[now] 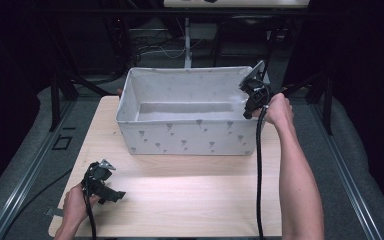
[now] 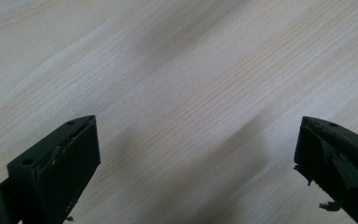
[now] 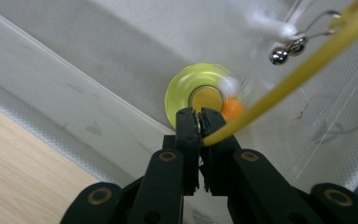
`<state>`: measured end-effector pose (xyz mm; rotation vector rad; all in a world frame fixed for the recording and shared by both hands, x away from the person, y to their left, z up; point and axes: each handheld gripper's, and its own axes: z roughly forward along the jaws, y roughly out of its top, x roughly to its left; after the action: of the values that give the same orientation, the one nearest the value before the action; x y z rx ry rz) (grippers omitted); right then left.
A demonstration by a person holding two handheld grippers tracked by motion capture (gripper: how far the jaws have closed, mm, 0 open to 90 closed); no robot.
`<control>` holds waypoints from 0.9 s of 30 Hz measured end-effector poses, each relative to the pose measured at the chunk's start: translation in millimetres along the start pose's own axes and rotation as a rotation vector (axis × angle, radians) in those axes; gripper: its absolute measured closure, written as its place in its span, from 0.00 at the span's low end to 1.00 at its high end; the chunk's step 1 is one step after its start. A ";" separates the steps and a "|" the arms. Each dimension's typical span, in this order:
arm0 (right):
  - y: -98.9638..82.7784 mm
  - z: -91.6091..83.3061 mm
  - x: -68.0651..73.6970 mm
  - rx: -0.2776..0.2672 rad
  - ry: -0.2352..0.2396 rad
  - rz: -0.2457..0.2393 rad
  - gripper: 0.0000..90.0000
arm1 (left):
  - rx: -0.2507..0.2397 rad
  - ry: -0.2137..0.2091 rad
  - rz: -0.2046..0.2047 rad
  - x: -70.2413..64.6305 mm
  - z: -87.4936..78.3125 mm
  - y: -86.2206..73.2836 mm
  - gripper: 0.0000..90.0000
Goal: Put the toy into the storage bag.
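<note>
My right gripper (image 3: 199, 112) is shut on a thin yellow rod (image 3: 279, 86) that slants off to the upper right. Below its tips, blurred, hang a round yellow-green disc (image 3: 186, 91) and a small orange ball (image 3: 234, 110), over the inside of a white fabric bin (image 3: 98, 51). In the high view the right gripper (image 1: 250, 107) points down at the bin's right rim (image 1: 252, 112). My left gripper (image 1: 111, 194) rests low over the near-left of the wooden table (image 1: 190, 195). Its jaws stand wide apart with only bare wood between them (image 2: 196, 154).
A metal clasp (image 3: 286, 51) with a white fluffy bit dangles near the rod's far end. The bin (image 1: 185, 135) fills the far half of the table. Dark frame rails and cables surround the table. A black cable (image 1: 258, 175) trails from the right gripper along the forearm.
</note>
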<state>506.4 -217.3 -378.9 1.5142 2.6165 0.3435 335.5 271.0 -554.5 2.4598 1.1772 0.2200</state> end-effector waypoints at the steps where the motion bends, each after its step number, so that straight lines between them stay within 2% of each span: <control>1: -0.6 -1.3 0.1 -0.007 -0.003 0.002 0.94 | 0.000 0.000 0.001 -0.1 -0.1 0.1 0.00; 5: -2.5 -15.7 4.8 -0.035 0.000 0.001 0.84 | -0.003 -0.001 0.004 -0.4 -0.2 0.7 0.00; 11: -4.4 -48.5 14.5 -0.083 -0.031 0.001 0.66 | -0.008 -0.001 0.006 -2.2 -0.3 1.5 0.00; 17: -8.8 -70.2 23.5 -0.123 -0.005 0.021 0.43 | -0.011 0.001 0.006 -1.9 -0.9 1.2 0.00; 21: -14.4 -79.3 33.8 -0.130 0.004 -0.011 0.29 | -0.011 0.001 0.010 -2.3 -0.5 1.4 0.00; 25: -21.4 -85.7 43.4 -0.146 0.024 -0.038 0.22 | -0.009 0.003 0.009 -2.8 -0.2 1.5 0.00; 27: -25.1 -87.9 49.4 -0.148 0.019 -0.052 0.19 | -0.009 0.002 0.010 -2.9 0.2 1.4 0.00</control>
<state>443.2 -199.4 -298.4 1.3998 2.5748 0.5364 334.7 268.0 -553.9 2.4586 1.1625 0.2305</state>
